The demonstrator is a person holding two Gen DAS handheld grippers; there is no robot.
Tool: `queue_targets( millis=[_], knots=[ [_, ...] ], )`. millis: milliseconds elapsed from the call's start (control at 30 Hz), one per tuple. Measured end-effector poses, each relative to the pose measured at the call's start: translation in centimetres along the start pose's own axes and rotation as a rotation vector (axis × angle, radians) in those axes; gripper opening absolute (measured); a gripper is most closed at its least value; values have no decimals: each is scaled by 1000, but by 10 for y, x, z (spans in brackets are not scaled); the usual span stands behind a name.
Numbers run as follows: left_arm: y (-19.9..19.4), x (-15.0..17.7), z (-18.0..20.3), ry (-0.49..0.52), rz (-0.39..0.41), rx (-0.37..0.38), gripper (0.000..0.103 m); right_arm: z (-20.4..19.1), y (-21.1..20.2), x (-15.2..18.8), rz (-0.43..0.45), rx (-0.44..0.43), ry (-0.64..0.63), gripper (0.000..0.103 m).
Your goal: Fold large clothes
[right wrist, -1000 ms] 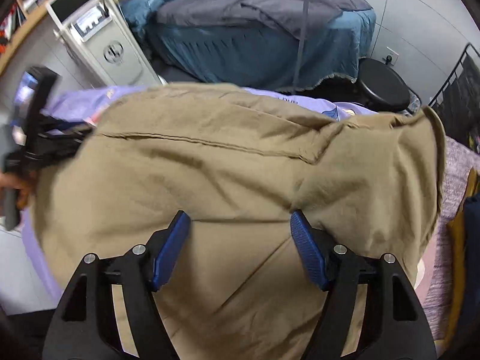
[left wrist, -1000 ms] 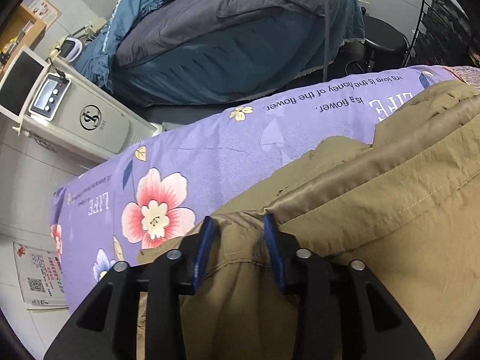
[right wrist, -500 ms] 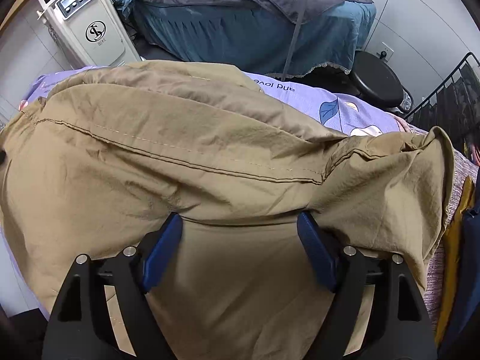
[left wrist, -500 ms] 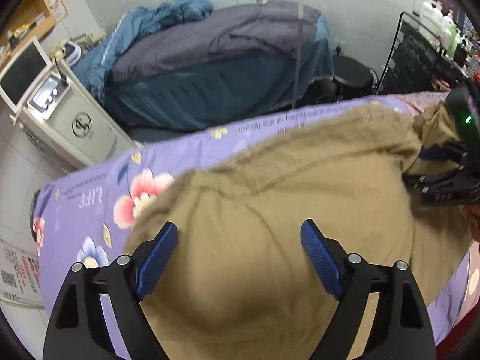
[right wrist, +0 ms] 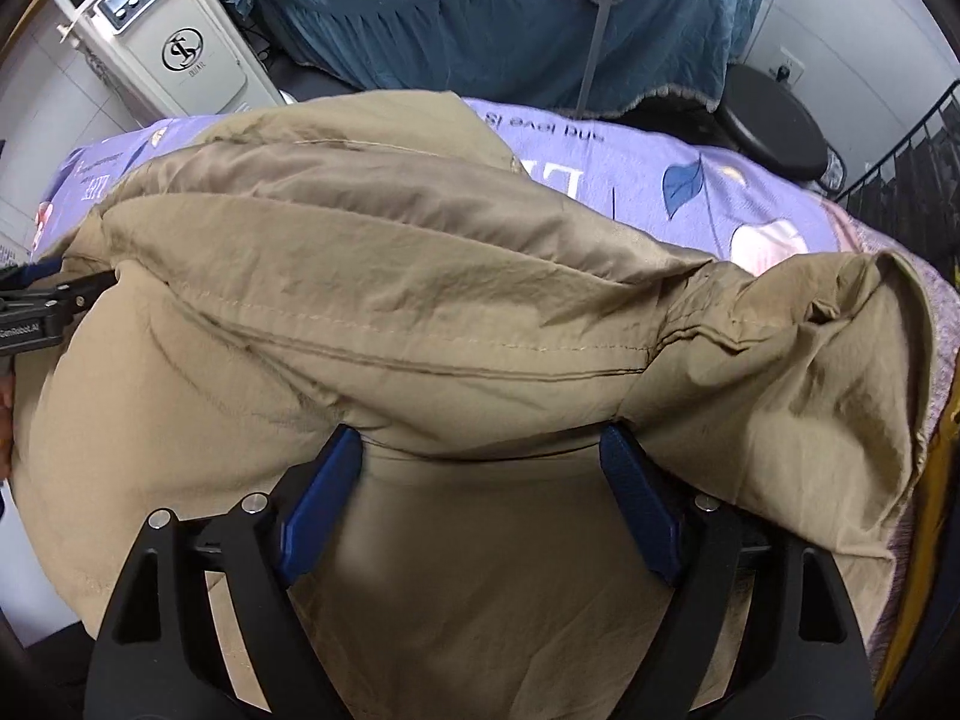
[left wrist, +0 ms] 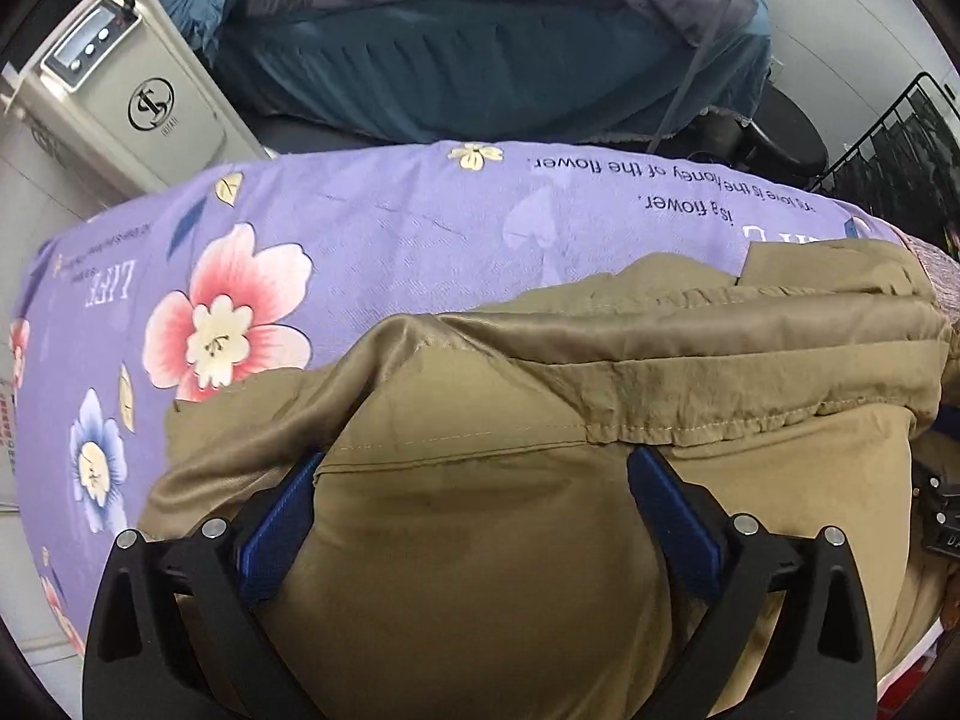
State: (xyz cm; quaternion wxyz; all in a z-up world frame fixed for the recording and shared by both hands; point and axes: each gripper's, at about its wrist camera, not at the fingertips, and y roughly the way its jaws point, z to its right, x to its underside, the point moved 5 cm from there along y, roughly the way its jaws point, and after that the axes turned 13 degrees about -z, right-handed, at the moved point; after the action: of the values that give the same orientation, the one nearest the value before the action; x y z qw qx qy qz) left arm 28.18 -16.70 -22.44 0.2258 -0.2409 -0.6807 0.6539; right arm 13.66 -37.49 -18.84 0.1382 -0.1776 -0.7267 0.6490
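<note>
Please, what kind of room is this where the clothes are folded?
Probably a beauty or massage treatment room, though I cannot be sure. A treatment bed with blue and grey covers stands behind, a white machine with a small control panel beside it, and a round black stool near the wall.

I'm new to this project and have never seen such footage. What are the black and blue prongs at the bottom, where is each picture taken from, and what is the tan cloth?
There is no robot here: a person holds a two-finger tool in each hand, with a fisheye camera on each looking along its fingers. One picture is from the left tool, the other from the right tool. The blue pads are fingertips. Both tools are open, so nothing is gripped; each hovers close over a khaki garment. It lies rumpled on a purple flowered sheet. Behind stand a blue-covered bed and a white machine.
</note>
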Motion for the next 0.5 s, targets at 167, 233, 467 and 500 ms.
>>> queue_targets(
  millis=[167, 233, 467, 500],
  knots=[
    [14, -4, 1, 27, 5, 6, 99, -1, 9, -4, 0, -1, -5, 83],
    [18, -6, 0, 26, 0, 15, 99, 0, 13, -6, -3, -3, 0, 83],
    [23, -7, 6, 33, 56, -31, 99, 0, 20, -10, 13, 13, -9, 84],
    [23, -6, 7, 32, 67, -34, 99, 0, 20, -9, 21, 15, -12, 84]
  ],
)
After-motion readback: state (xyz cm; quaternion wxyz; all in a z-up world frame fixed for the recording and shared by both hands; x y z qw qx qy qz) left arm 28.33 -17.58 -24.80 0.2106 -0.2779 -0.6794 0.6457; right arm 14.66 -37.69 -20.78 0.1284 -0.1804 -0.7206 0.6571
